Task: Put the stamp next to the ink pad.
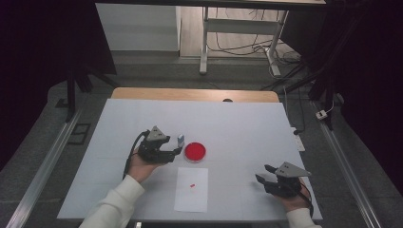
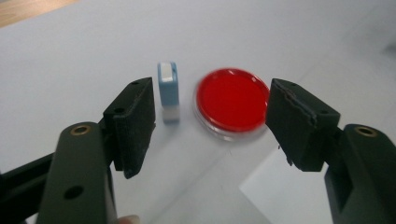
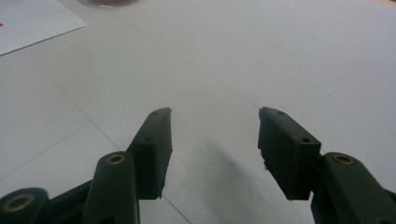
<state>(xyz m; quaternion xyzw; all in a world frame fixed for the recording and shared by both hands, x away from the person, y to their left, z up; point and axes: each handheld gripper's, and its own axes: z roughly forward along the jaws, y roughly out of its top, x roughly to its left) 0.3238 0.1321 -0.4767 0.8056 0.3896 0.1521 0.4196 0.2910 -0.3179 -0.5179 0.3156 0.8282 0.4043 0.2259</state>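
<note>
A small blue and white stamp (image 1: 180, 139) stands upright on the white table, just left of a round red ink pad (image 1: 195, 152). My left gripper (image 1: 173, 152) hovers close in front of both, its jaws open and empty. In the left gripper view the stamp (image 2: 168, 91) and the ink pad (image 2: 232, 100) lie beyond the left gripper (image 2: 210, 88), touched by neither jaw. A white sheet of paper (image 1: 191, 189) with a small red mark (image 1: 192, 185) lies nearer me. My right gripper (image 1: 262, 172) rests low at the front right, open, with bare table between its jaws (image 3: 215, 112).
The white table top (image 1: 237, 123) ends in a wooden edge (image 1: 190, 93) at the back. Beyond it stand a desk frame (image 1: 205, 42) and loose cables (image 1: 247, 47) on the floor. A metal rail (image 1: 43, 166) runs along the left side.
</note>
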